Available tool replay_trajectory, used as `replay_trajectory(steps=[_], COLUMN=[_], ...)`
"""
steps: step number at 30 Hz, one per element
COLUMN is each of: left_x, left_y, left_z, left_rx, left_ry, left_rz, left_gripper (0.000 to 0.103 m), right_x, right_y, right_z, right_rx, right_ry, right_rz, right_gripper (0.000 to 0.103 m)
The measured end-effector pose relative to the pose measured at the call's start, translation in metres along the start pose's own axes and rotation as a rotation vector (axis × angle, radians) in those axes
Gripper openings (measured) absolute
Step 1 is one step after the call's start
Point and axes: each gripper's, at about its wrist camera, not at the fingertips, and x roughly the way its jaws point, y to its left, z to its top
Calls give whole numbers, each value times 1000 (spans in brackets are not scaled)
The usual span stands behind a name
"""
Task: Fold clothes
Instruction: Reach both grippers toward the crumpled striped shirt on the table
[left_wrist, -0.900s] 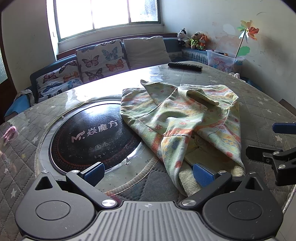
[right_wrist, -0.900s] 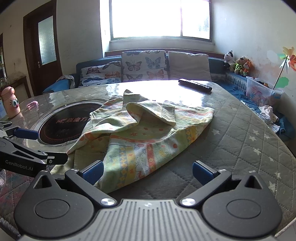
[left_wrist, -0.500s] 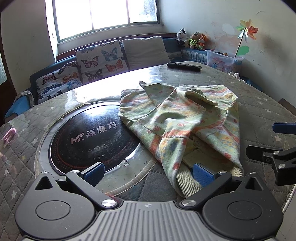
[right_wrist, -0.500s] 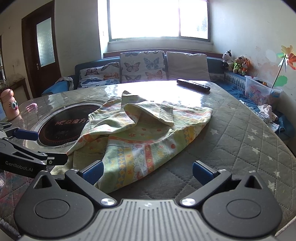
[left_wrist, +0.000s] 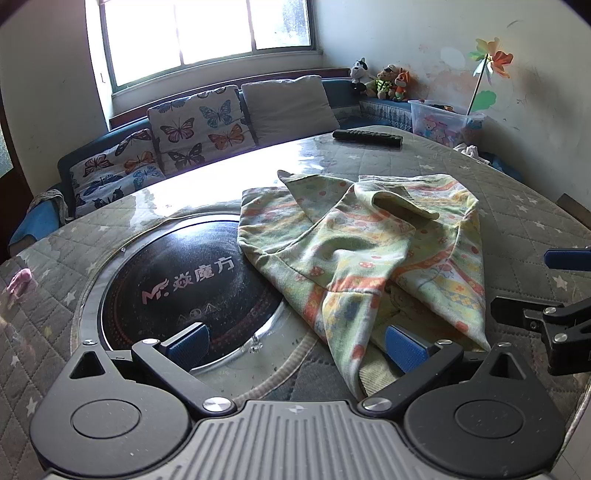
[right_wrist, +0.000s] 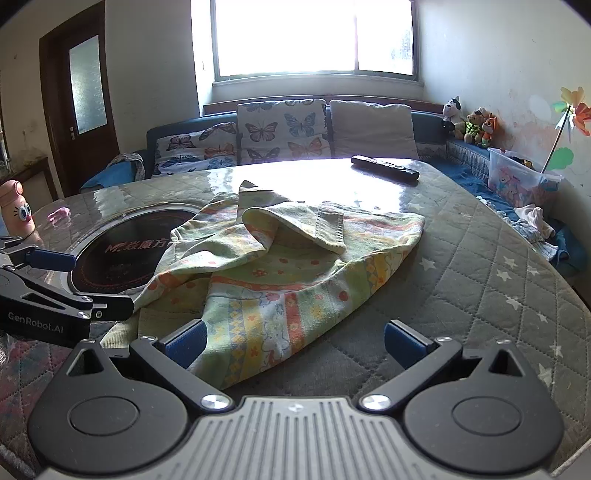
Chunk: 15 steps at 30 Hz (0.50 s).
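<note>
The patterned garment (left_wrist: 369, 254) lies crumpled on the table (right_wrist: 480, 266), just beside the round black hotplate (left_wrist: 188, 288). Left claw (left_wrist: 295, 343) and right claw (right_wrist: 295, 341) are both released; pinch its near hem corners, then spread it away from the hotplate.

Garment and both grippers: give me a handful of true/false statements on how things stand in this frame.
1. The patterned garment lies crumpled on the quilted table. True.
2. The left gripper is shut on the garment. False: its jaws are wide open, the right one against the garment's near edge.
3. The right gripper is open, with a corner of the garment between its jaws. True.
4. The remote control rests on the garment. False: it lies apart, at the table's far edge.
5. The garment partly covers the round black cooktop. True.
</note>
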Motion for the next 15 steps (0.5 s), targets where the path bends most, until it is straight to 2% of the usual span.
replay_trajectory(steps=[15], left_x=[18], left_y=[-12], left_z=[24], left_rx=[60], left_ry=[-15], left_rz=[-10], left_gripper=[103], right_x=[16], right_y=[-8], right_z=[8], right_rx=[5], right_ry=[15], right_rz=[1], right_gripper=[103])
